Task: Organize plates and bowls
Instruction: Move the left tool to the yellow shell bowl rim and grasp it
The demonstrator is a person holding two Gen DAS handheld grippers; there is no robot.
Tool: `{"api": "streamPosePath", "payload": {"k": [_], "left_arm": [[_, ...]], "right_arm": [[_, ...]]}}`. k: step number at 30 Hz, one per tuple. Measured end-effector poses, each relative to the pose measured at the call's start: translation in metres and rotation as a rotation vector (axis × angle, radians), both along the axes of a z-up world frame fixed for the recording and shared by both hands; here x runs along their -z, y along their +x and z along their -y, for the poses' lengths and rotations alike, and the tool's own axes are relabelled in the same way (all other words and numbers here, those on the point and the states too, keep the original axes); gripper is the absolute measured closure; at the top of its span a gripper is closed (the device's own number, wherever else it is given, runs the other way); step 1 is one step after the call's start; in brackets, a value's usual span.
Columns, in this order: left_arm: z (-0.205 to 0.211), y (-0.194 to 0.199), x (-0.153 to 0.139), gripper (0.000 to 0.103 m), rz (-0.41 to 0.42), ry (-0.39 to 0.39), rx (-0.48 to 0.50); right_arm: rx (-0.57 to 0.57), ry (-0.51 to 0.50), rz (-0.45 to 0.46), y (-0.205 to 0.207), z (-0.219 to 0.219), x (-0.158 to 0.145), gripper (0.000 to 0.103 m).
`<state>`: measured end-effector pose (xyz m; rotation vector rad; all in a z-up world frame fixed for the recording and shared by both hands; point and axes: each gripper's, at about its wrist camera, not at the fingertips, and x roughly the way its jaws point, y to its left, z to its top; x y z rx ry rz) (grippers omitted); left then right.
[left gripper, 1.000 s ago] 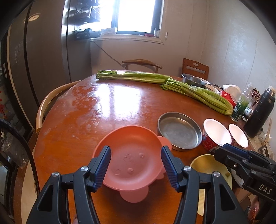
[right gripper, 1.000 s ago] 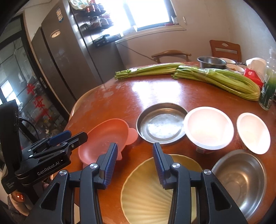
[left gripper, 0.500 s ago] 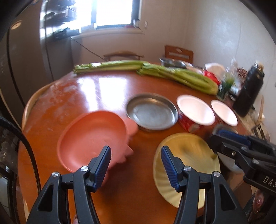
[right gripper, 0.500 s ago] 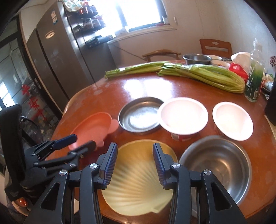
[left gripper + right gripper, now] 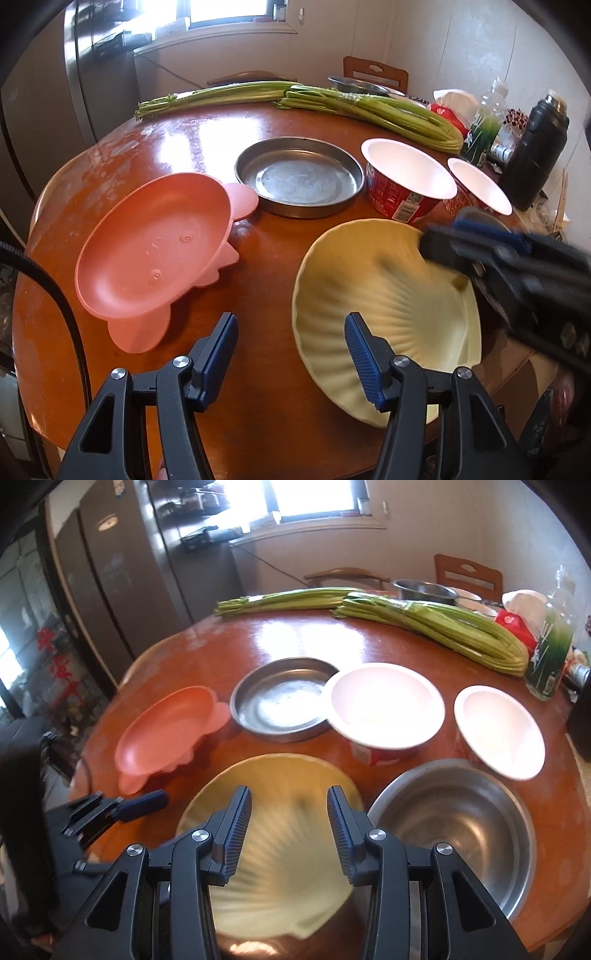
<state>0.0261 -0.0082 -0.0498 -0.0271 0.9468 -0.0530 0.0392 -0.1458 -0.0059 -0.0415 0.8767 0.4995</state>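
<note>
Nothing appears stacked or gathered yet: the dishes lie spread singly over the round wooden table (image 5: 177,147), so the organizing looks to be at its very start. The left gripper (image 5: 291,347) hovers with its fingers apart and empty, over bare wood between the pink plastic plate (image 5: 155,251), which lies near the left edge, and the yellow shell-shaped plate (image 5: 388,295) at the near edge. The right gripper (image 5: 290,823) is likewise spread wide and holds nothing, poised above the yellow shell-shaped plate (image 5: 273,849); whether it touches the plate cannot be told, as that part is blurred. Beyond lie the shallow steel pan (image 5: 280,698), the large white paper bowl (image 5: 384,705) whose rim overlaps the pan's edge in the right wrist view, and the small white paper bowl (image 5: 498,727) off to the right. The deep steel bowl (image 5: 450,823) sits just beside the yellow plate on its right. Green stalks (image 5: 424,624) and a bottle (image 5: 550,653) crowd the far side. Judging by the pose, the yellow plate seems the first piece to be picked; all the sorting of plates with plates and bowls with bowls is left to do
</note>
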Motion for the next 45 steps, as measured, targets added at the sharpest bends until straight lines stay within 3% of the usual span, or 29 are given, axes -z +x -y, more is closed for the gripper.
{"api": "streamPosePath", "payload": {"k": [2, 12, 14, 18, 33, 45], "left_arm": [[0.004, 0.0, 0.002, 0.043, -0.009, -0.004, 0.018], [0.005, 0.011, 0.012, 0.042, -0.043, 0.04, 0.016], [0.002, 0.014, 0.013, 0.035, -0.046, 0.045, 0.011], [-0.007, 0.019, 0.014, 0.03, -0.051, 0.033, -0.007], [-0.052, 0.02, 0.011, 0.031, -0.033, 0.035, -0.146], [-0.059, -0.004, 0.003, 0.031, -0.01, -0.003, -0.125]], "right_arm": [[-0.004, -0.057, -0.015, 0.009, -0.003, 0.007, 0.059], [0.004, -0.139, -0.023, 0.031, -0.013, 0.024, 0.059], [0.022, -0.172, -0.014, 0.034, -0.015, 0.025, 0.059], [0.023, -0.21, -0.023, 0.042, -0.019, 0.031, 0.059], [-0.094, -0.16, -0.106, 0.03, -0.044, 0.046, 0.059], [-0.109, -0.163, -0.103, 0.023, -0.045, 0.043, 0.059]]}}
